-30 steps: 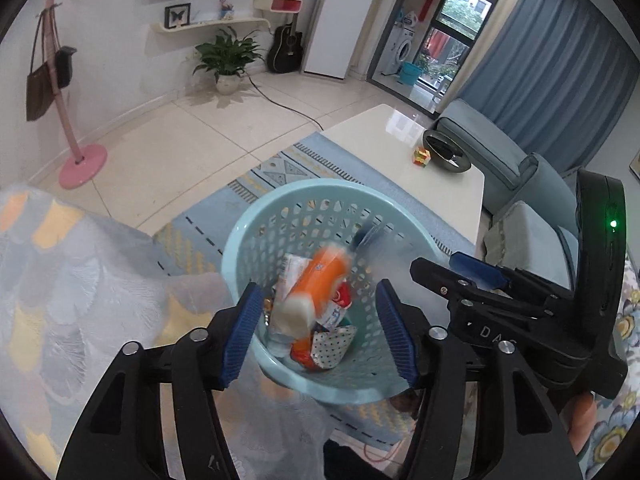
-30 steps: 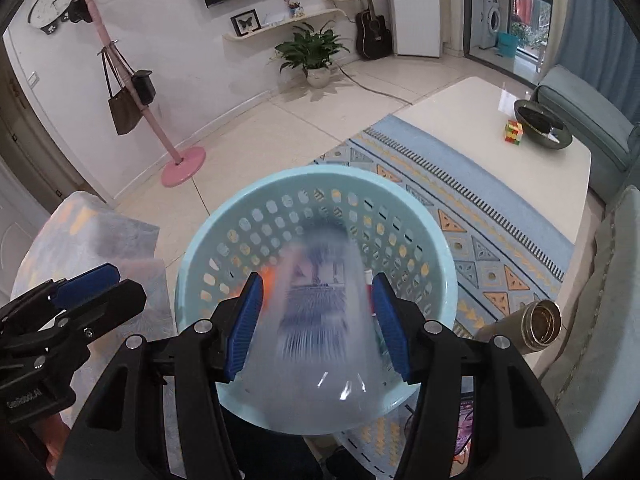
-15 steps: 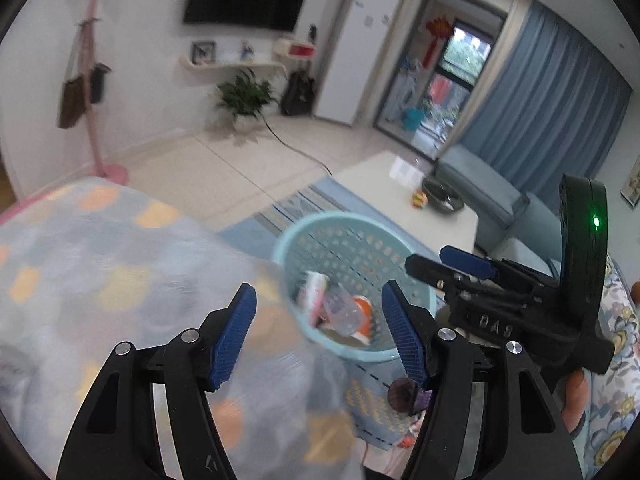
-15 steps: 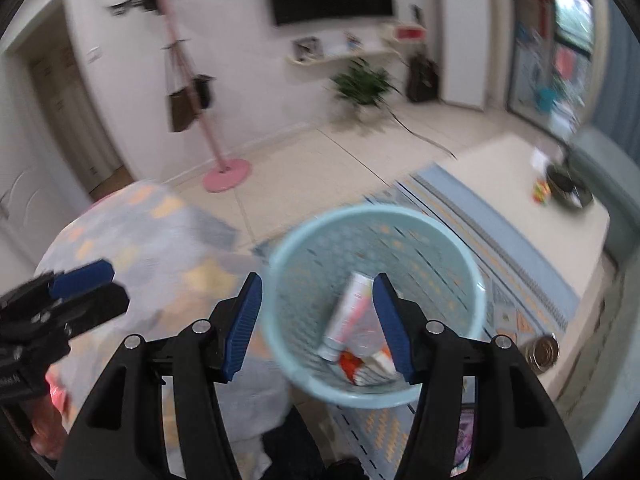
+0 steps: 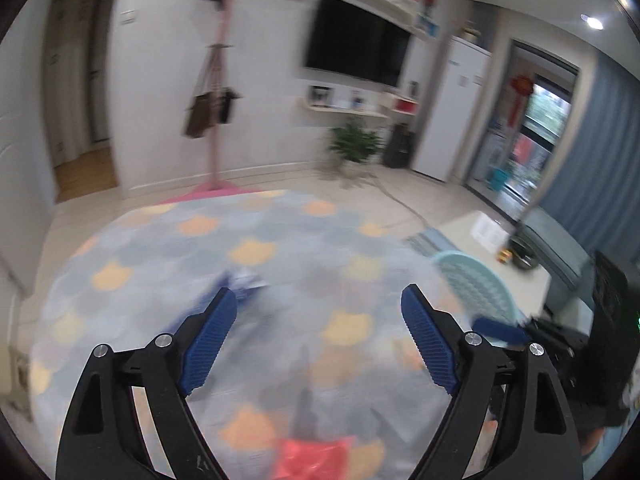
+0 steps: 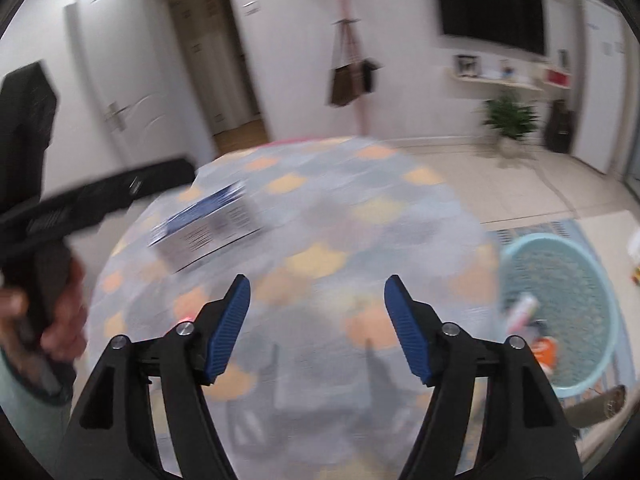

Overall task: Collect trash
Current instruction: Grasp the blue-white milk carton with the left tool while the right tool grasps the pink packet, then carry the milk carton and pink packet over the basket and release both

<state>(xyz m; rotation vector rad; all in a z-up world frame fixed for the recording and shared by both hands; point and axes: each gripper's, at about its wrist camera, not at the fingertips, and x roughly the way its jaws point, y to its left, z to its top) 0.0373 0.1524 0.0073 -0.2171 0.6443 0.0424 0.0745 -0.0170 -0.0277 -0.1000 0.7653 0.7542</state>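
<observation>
Several items already in basket point(image 6: 560, 312); blue-white box point(image 6: 208, 226) and red wrapper point(image 5: 312, 458) left on table point(image 5: 160, 248). Left gripper point(image 5: 318, 336) and right gripper point(image 6: 317, 326) both spread wide, empty.

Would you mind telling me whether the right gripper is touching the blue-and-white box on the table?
Apart. In the right wrist view, the right gripper is open, with patterned tablecloth visible between its fingertips and the blue-and-white box.

Round table point(image 6: 360, 216) with grey/orange patterned cloth fills frame centre in both views. On it: blue-and-white box point(image 6: 208, 224), upper left in right wrist view; red wrapper point(image 5: 310, 458), bottom centre in left wrist view. Floor point(image 6: 532, 184), right of frame: light-blue perforated basket point(image 6: 600, 364), trash inside.
</observation>
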